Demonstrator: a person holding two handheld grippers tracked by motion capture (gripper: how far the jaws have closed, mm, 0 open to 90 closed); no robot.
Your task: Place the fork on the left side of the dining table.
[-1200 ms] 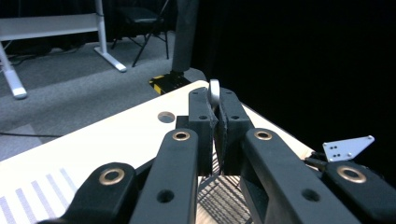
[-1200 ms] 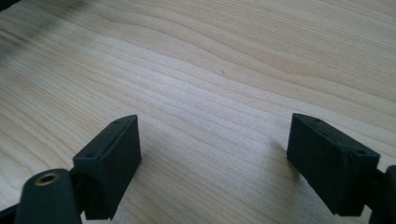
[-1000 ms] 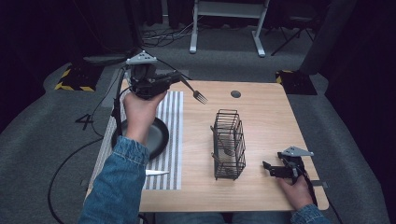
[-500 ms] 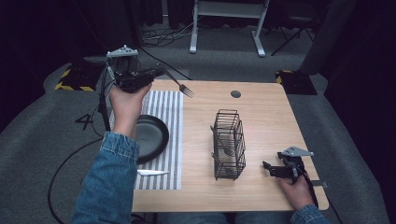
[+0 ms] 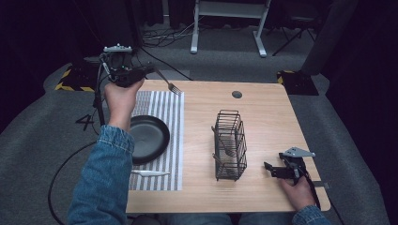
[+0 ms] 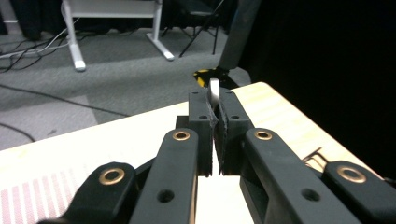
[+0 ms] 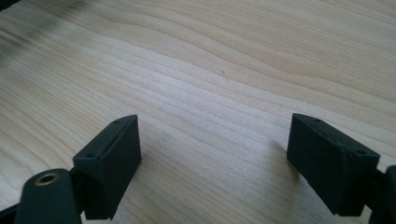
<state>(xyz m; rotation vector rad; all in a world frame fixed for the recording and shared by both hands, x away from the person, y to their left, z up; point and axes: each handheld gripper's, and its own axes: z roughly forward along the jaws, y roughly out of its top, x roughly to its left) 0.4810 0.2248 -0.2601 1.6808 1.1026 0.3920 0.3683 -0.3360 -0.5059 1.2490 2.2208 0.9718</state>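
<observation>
Wood-grain tabletop [image 5: 272, 117], pale and rectangular, fills the middle of the high view, with a small dark round grommet [image 5: 237, 94] near its 12 o'clock edge. A striped grey-and-white mat [image 5: 162, 117] covers the 9 o'clock side; a black round plate [image 5: 149, 138] sits on it, and a white knife [image 5: 150, 173] lies on the mat just toward 6 o'clock from the plate. A black wire cutlery rack [image 5: 230, 145] stands upright near the table's centre, with cutlery inside that is too small to identify.

The left gripper [image 5: 149, 71] is raised at about 10 o'clock, over the far corner of the table, its jaws pressed together on the handle of a metal fork [image 5: 168, 82] whose tines point toward 3 o'clock; the left gripper view shows the handle's silver end [image 6: 214, 91] pinched between the pads. The right gripper [image 5: 271, 169] rests low at about 4 o'clock, jaws spread wide apart with bare wood between them.

Around the table lies grey carpet [image 5: 225, 61] with loose black cables [image 5: 159, 37], white desk legs [image 5: 225, 23] at 12 o'clock, yellow-black striped blocks [image 5: 75, 84] and dark curtains
</observation>
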